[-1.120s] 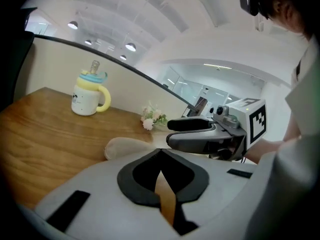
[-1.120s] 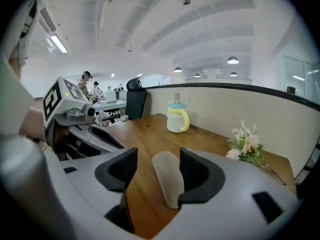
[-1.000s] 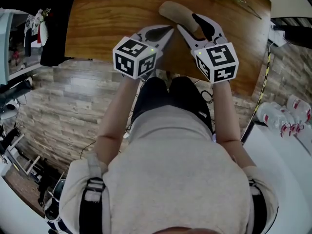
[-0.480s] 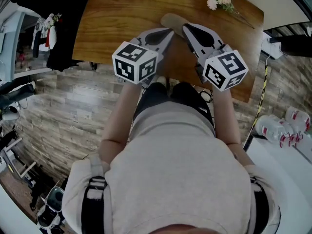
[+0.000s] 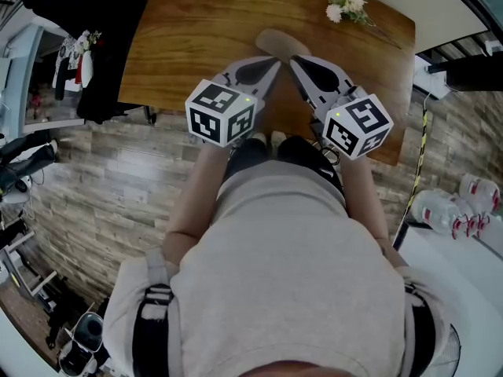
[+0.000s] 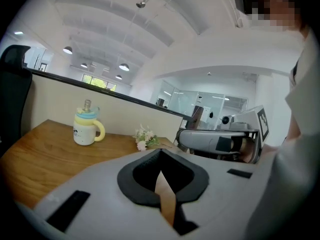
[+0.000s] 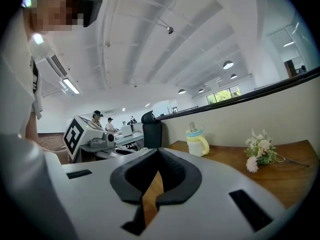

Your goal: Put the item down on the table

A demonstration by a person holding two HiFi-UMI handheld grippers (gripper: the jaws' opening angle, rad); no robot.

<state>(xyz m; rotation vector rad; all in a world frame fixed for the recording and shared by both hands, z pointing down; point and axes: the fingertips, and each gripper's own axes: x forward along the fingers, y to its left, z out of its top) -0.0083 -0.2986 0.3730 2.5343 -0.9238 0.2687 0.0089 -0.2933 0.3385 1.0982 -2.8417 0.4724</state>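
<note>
In the head view, the left gripper [image 5: 266, 60] points up and to the right from just left of centre frame. Its own view shows the jaws [image 6: 161, 153] drawn together, with only a thin slit between them. A pale tan sliver shows through the slit, and I cannot tell whether it is the table or the item beyond. Nothing appears to be clamped.

The item [image 5: 277, 41] is a tan oblong lying on the table [image 5: 189, 45], just above centre. It sits immediately ahead of both tips, in the gap where they converge. Its long axis runs from upper left to lower right.

The right gripper [image 5: 300, 61] points up and to the left from right of centre. Its jaws [image 7: 158, 154] are also closed to a slit, and only wood colour shows through. The item's lower right end comes right up to this tip, so the right gripper looks the nearer of the two. Whether they touch cannot be made out.

By my reading the item already rests on the table, and any next move hinges on drawing back down-frame along each gripper's own line.
</note>
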